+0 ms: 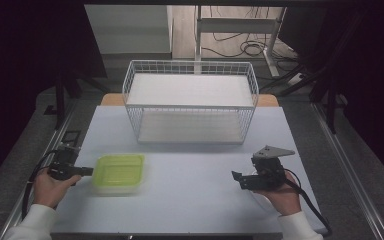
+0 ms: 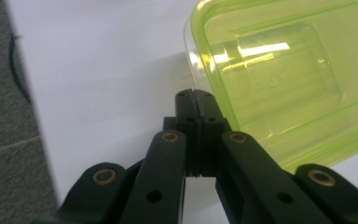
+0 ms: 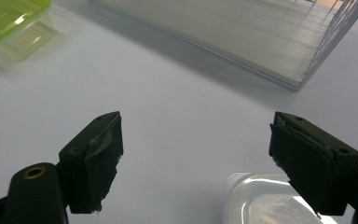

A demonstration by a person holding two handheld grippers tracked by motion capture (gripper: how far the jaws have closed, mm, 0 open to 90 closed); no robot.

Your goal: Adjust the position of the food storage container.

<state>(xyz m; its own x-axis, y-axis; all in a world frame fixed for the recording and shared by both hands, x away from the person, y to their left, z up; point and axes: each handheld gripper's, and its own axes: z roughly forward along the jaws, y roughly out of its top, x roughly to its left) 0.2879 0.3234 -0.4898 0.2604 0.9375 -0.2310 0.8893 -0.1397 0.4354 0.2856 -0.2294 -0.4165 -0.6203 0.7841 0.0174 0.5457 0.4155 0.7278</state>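
A clear box with a translucent green lid (image 1: 118, 171) sits on the white table at the front left. My left gripper (image 1: 87, 171) lies at its left edge. In the left gripper view its jaws are pressed together with nothing seen between them, tips (image 2: 195, 99) right beside the green lid's (image 2: 289, 70) corner rim. My right gripper (image 1: 239, 180) rests at the front right, its jaws wide apart (image 3: 196, 130) over bare table. A clear plastic container (image 3: 256, 200) lies just under its right jaw. The green lid (image 3: 4, 14) shows far off at the top left.
A white wire basket rack (image 1: 190, 100) with two white shelves stands at the back middle of the table (image 1: 190, 200); its lower shelf (image 3: 242, 37) faces the right gripper. Cables and a metal frame lie on the floor behind.
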